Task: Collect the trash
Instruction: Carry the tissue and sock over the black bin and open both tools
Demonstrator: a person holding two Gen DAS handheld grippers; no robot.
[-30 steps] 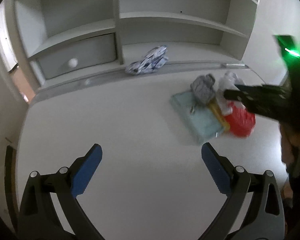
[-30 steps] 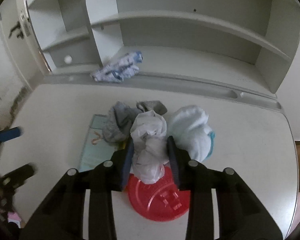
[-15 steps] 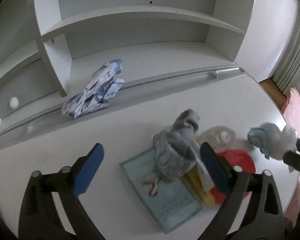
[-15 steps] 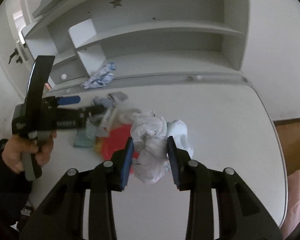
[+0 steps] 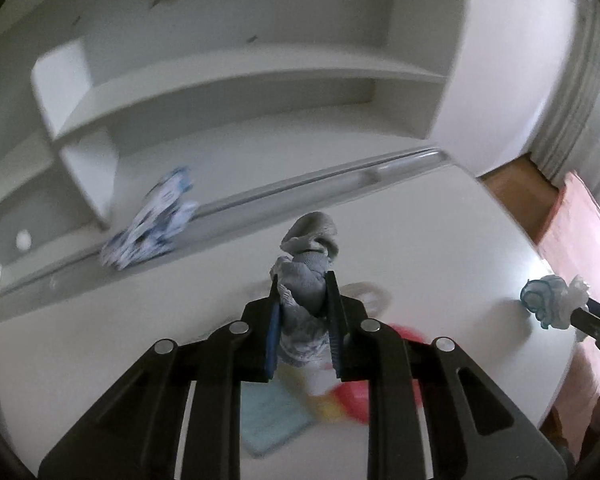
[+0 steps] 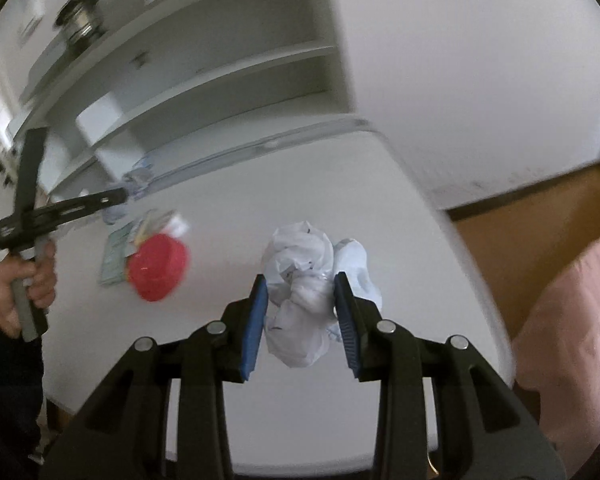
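White surface below the shelves carries a red lid; left gripper clamps a grey sock above it; right gripper pinches a crumpled white bag; blue-white wrapper remains uncollected.

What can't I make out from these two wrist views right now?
- Any trash bin: in neither view.
- Teal booklet, yellow item, red lid: left view, blurred and partly behind the left gripper.
- Underside of the white bag wad: right view, between the right gripper fingers.
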